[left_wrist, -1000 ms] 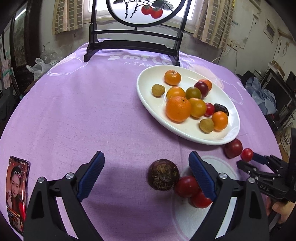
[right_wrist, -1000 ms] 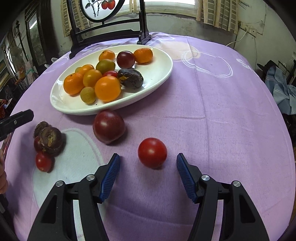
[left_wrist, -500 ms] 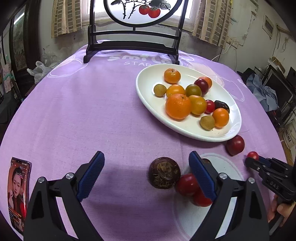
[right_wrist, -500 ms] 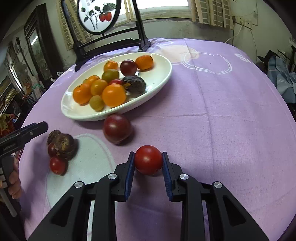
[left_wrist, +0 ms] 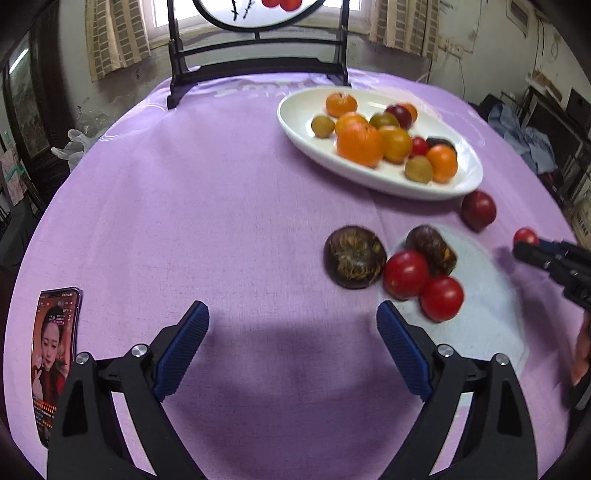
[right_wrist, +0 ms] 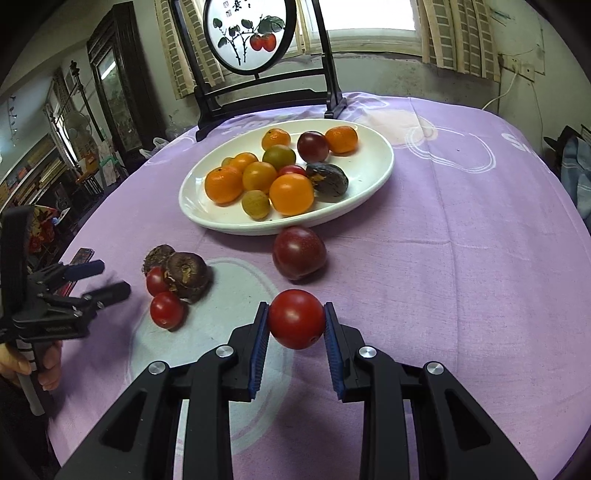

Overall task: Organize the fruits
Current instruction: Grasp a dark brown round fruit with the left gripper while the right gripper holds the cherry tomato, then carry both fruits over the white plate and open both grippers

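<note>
My right gripper [right_wrist: 295,326] is shut on a red cherry tomato [right_wrist: 296,318] and holds it above the purple cloth; that tomato also shows in the left wrist view [left_wrist: 525,236]. A white oval plate [right_wrist: 376,155] holds several oranges, plums and other fruit. A dark red plum [right_wrist: 299,252] lies just in front of the plate. Two brown wrinkled fruits [left_wrist: 354,256] and two red tomatoes [left_wrist: 405,275] lie in a cluster. My left gripper [left_wrist: 291,339] is open and empty, short of and left of that cluster.
A phone [left_wrist: 53,354] lies at the table's left edge. A black wooden stand with a round painted screen [right_wrist: 251,33] stands at the back of the table. The table [left_wrist: 184,184] is round with a purple cloth.
My right gripper closed on the red tomato and lifted it off the cloth. My left gripper drew back and shifted left from the fruit cluster, staying open.
</note>
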`<state>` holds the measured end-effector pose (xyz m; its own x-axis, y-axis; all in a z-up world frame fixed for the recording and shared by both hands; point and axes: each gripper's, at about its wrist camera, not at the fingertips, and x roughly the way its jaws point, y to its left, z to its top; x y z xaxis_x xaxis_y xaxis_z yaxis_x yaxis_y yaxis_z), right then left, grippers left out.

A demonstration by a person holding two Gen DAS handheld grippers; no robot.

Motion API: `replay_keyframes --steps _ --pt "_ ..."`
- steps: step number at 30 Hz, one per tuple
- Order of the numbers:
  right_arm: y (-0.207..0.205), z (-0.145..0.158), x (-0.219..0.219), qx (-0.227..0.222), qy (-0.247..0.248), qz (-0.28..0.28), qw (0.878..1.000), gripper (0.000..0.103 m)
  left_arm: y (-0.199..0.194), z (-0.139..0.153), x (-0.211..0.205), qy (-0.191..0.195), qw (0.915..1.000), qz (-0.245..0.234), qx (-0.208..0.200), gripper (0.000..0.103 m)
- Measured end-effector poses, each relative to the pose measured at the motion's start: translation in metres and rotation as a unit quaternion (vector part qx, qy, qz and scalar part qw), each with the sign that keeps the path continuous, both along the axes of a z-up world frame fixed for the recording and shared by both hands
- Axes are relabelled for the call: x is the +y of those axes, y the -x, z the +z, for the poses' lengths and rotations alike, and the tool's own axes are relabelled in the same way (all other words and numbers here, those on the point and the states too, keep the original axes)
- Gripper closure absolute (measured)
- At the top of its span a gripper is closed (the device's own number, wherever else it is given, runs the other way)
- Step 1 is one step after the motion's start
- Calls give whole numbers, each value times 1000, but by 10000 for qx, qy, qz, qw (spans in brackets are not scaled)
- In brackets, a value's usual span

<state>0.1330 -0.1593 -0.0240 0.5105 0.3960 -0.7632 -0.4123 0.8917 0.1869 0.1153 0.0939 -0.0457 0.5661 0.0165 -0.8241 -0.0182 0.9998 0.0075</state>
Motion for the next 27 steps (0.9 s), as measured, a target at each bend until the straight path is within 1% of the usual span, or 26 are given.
replay_keyframes --steps 4,6,13,15,16,17,18,19,22,25,27 --pt "0 0 -2 37 -36 1 10000 74 -12 -7 -5 -91 9998 -98 131 18" --pt "-1 -2 -2 92 -27 8 10000 74 -18 -10 -10 -173 9995 -188 185 19" --pt "4 1 2 65 -43 124 9999 73 -34 -8 -31 -609 9971 -438 -84 20" --pt "4 0 2 67 -31 138 9999 73 -40 -7 -34 -515 9974 -500 -121 27" --pt "4 0 3 74 -24 136 9999 73 -42 -7 -35 -429 9977 -504 -117 33" --pt "3 -1 2 88 -17 127 9999 73 -43 -7 -35 -300 9982 -517 -108 42" --pt "3 -1 2 100 -13 117 9999 73 -44 -7 -35 -129 9984 -548 -93 48" --pt "3 -2 2 108 -12 109 9999 73 -44 -6 -36 2 9982 -590 -86 60" --pt "4 1 2 57 -28 129 9999 73 -40 -6 -42 -145 9980 -601 -116 61" --pt "6 3 3 -14 -41 157 9999 73 -36 -4 -39 50 9985 -551 10 61" --pt "6 4 3 -40 -70 155 9998 73 -32 1 -37 171 9984 -535 -4 61"
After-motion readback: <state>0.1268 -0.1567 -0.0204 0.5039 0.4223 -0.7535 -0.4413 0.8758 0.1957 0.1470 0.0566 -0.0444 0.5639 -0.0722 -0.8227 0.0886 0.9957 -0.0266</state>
